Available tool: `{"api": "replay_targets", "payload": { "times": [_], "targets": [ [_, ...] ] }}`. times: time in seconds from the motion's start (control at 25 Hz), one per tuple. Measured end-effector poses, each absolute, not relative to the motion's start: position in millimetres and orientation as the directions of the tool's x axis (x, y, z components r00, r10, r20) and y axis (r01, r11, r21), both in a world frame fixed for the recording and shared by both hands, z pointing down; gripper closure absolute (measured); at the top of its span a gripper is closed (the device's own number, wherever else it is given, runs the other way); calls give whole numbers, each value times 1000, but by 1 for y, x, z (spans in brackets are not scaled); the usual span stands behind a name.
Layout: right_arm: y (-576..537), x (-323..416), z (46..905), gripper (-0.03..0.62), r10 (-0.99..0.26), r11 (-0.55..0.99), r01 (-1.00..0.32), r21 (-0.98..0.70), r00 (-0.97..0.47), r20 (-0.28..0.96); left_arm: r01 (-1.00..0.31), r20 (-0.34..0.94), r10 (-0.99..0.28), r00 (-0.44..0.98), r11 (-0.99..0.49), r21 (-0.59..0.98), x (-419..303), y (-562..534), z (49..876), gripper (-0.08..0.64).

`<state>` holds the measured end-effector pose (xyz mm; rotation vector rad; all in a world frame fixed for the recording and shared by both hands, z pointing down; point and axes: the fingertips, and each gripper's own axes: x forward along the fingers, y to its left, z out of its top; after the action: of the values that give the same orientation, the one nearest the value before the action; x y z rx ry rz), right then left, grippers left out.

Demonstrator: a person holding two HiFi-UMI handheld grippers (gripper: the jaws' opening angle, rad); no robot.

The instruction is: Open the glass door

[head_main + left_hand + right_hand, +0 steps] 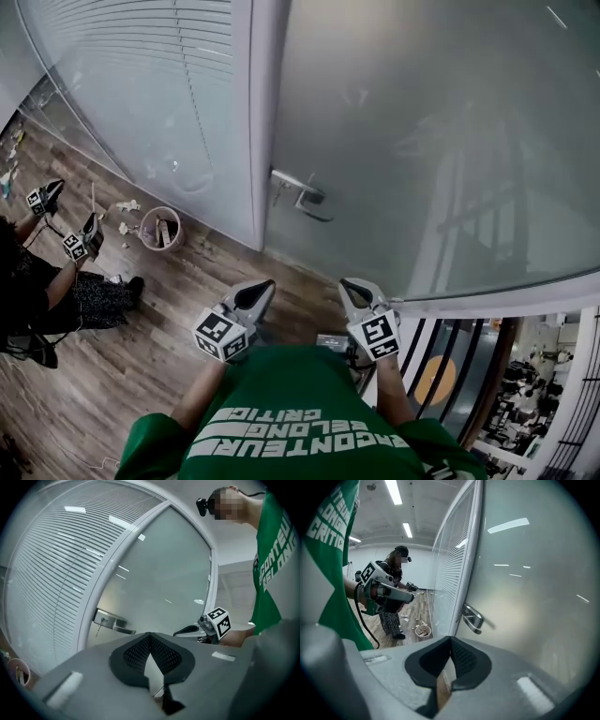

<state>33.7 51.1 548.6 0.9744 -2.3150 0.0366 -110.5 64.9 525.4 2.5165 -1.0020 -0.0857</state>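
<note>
The frosted glass door (441, 141) stands shut ahead of me, hung on a white frame post (264, 112). Its metal lever handle (302, 193) sits at the door's left edge, with a key hanging below the handle (112, 622) in the left gripper view. The handle (472, 618) also shows in the right gripper view. My left gripper (262, 287) and right gripper (350, 285) are held side by side in front of my green shirt, well short of the handle. Both point toward the door. The left gripper (149, 637) and right gripper (450, 642) have their jaws together with nothing between them.
A glass wall with white blinds (150, 84) runs left of the post. A small round bin (160, 228) and scattered litter lie on the wood floor (112, 375) by it. Another person (56, 281) with two grippers sits at far left. A railing (469, 375) lies at lower right.
</note>
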Motion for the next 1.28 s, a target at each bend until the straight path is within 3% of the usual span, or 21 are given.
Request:
{"api": "replay_targets", "payload": {
  "times": [0.32,0.4,0.64,1.28],
  "targets": [
    [34,8,531,594,-635,734,-617,282,-478,607,-615,109,-627,771,-690,381,-106,31,517,543],
    [27,10,529,555,-628,737,-609,295,-454,632,-617,114,-629,769,-684,391,-98,20,515,543],
    [-13,23,544,541,-653,717,-587,375,-377,657,-645,169,-638,752,-656,392,-69,-20,523,543],
    [-56,8,585,499,-682,723,-374,582,-244,690,-682,287,-620,730,-636,362,-25,-56,542,543]
  ]
}}
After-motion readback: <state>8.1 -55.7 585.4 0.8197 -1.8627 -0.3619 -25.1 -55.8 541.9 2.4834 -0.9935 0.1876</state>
